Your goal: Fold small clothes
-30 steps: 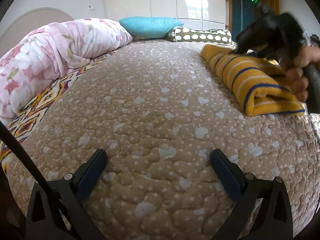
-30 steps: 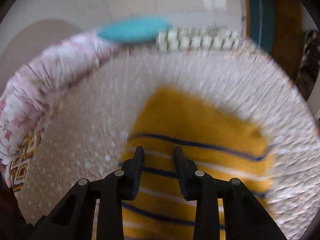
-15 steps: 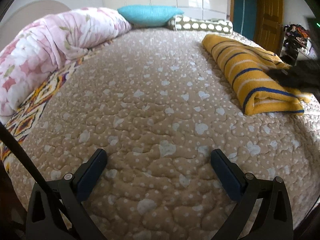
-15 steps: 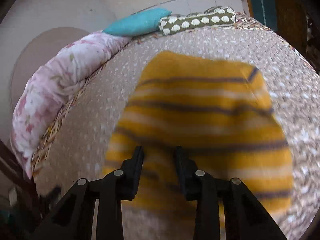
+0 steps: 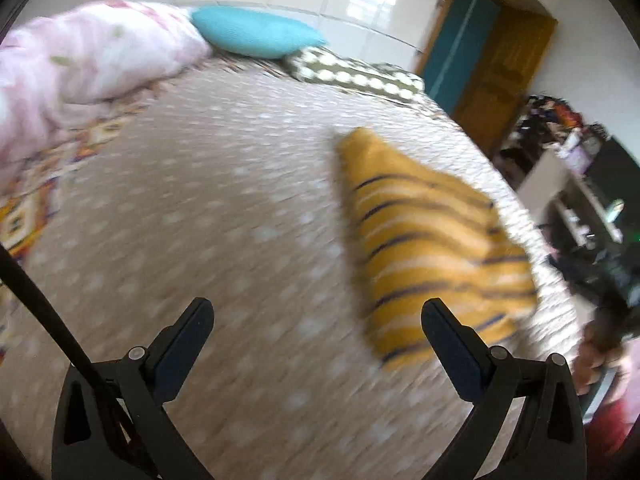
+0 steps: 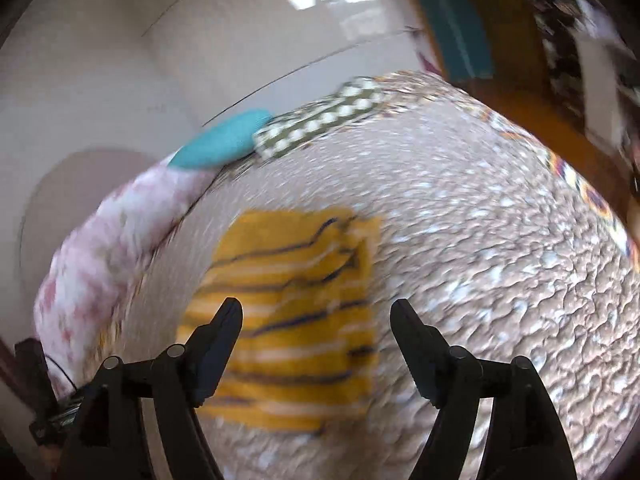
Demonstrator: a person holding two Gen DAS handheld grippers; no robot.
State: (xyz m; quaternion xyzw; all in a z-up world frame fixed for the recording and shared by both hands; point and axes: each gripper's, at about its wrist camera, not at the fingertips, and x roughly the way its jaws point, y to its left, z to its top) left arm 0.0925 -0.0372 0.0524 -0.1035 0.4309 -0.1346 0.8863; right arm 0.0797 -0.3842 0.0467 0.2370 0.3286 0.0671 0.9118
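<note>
The folded striped garment (image 6: 292, 320) is laid flat on the bed (image 6: 500, 280). The right gripper (image 6: 316, 320) is held above it, its jaws just spread wide with nothing between them. The left gripper (image 5: 316, 320) is likewise held open and empty beside the garment.
</note>
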